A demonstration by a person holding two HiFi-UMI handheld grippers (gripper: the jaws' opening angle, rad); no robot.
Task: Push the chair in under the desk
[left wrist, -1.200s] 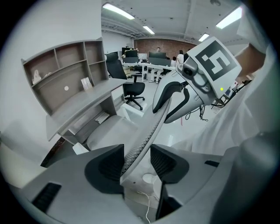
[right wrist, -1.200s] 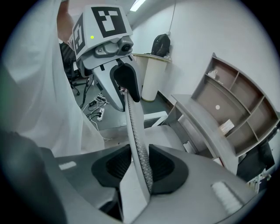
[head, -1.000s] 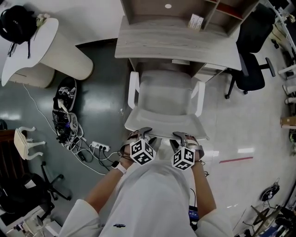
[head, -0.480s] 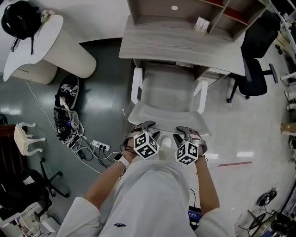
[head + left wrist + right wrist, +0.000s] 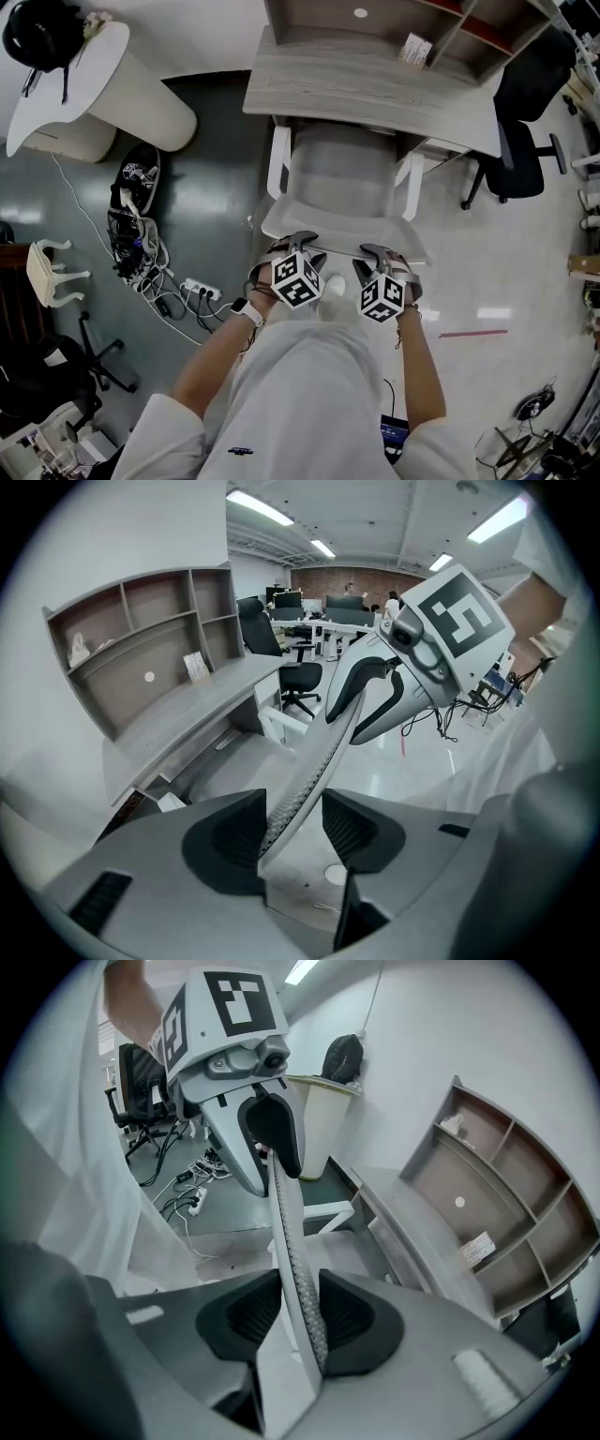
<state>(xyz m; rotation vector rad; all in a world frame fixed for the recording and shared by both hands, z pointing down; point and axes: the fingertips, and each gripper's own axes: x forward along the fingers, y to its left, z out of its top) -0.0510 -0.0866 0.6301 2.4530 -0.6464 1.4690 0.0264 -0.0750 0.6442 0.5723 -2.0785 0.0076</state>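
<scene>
A white chair (image 5: 342, 187) with armrests faces the grey wooden desk (image 5: 375, 84); the front of its seat lies under the desk top. Both grippers are on the top edge of the backrest, close to my body. The left gripper (image 5: 298, 248) straddles the backrest edge (image 5: 319, 761); the mesh lies against one pad, with a gap to the other. The right gripper (image 5: 382, 258) has the backrest edge (image 5: 291, 1251) pinched between its pads. In the left gripper view its jaws (image 5: 292, 832) stand apart; in the right gripper view the right gripper (image 5: 298, 1314) is shut on the edge.
A black office chair (image 5: 525, 141) stands right of the desk. On the floor to the left lie a power strip with cables (image 5: 202, 292) and shoes (image 5: 136, 187). A white curved table (image 5: 112, 89) is at far left. A small box (image 5: 417, 49) sits on the desk shelf.
The chair has moved forward, its seat further under the desk. Both grippers have travelled with the backrest; their jaws look unchanged.
</scene>
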